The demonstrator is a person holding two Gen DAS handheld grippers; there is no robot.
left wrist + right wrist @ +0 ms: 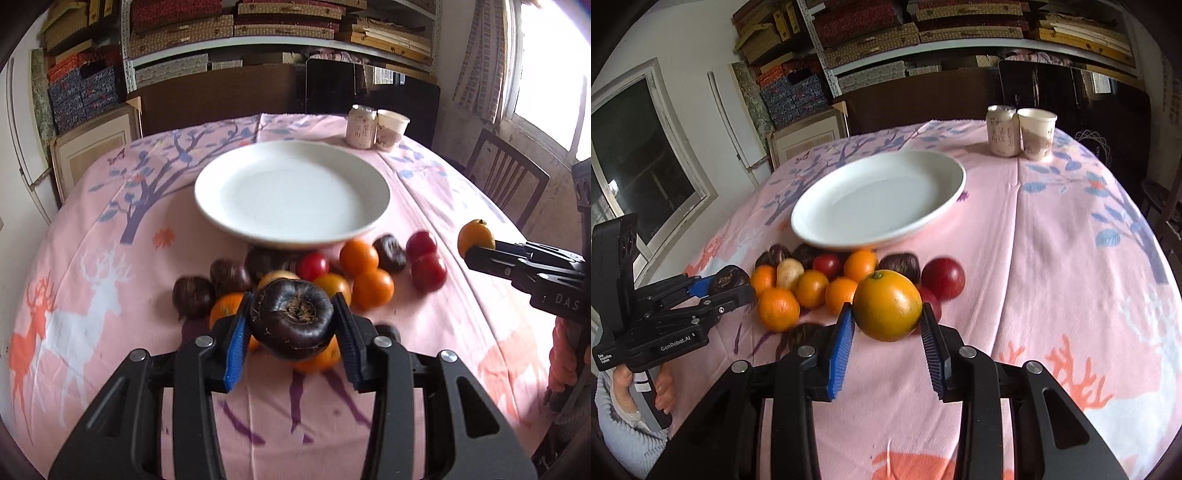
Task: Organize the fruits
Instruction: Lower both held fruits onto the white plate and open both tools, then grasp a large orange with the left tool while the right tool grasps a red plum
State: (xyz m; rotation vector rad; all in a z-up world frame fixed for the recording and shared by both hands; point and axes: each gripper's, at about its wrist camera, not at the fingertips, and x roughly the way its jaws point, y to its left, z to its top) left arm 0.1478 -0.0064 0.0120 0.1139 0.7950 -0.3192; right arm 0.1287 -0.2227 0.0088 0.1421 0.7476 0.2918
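You are holding a dark water chestnut (291, 323) low in the left wrist view, clamped between the blue pads of your left gripper (291, 325), lifted just above the fruit pile (332, 273). Your left gripper is reaching in level from the lower edge of that frame toward the plate. In the right wrist view you are pinching an orange (887, 304) at centre frame, your right gripper (887, 321) pressing its fingers (842, 341) against both sides of it. That gripper is angling forward from the bottom of the frame. The remaining oranges, red fruits and dark chestnuts are lying clustered on the surface (1052, 280), just in front of the white plate (945, 206), which is sitting empty at mid-frame. A can (1001, 129) and a paper cup (1037, 133) are standing side by side, touching, at the upper right.
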